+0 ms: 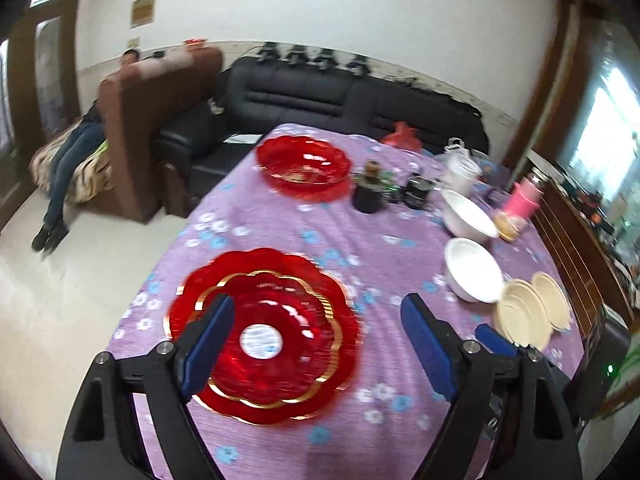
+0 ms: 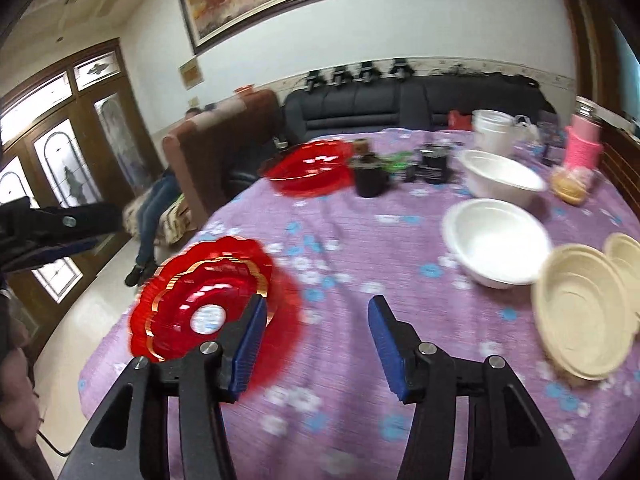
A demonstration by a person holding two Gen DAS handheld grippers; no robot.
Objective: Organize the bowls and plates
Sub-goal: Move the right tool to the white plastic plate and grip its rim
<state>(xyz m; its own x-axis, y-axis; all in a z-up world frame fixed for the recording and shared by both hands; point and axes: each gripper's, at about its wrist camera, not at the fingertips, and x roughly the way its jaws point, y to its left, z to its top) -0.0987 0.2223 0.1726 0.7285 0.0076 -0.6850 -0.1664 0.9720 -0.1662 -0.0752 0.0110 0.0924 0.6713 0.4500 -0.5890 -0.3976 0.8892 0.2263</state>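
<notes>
A red scalloped plate with a gold rim (image 1: 262, 336) lies near the table's front left; it also shows in the right wrist view (image 2: 208, 300). A second red dish (image 1: 304, 164) sits at the far side. Two white bowls (image 1: 474, 270) (image 1: 468, 214) and two cream bowls (image 1: 524, 314) stand on the right; the right wrist view shows a white bowl (image 2: 496, 244) and a cream bowl (image 2: 580, 316). My left gripper (image 1: 320, 340) is open above the red plate's right part. My right gripper (image 2: 318, 340) is open and empty, right of the plate.
A purple flowered cloth (image 1: 380, 420) covers the round table. A black cup (image 1: 370, 196), a dark jar (image 1: 416, 192), a pink container (image 1: 522, 200) and white tubs stand at the back. A black sofa (image 1: 320, 96) and a brown armchair (image 1: 136, 128) lie beyond.
</notes>
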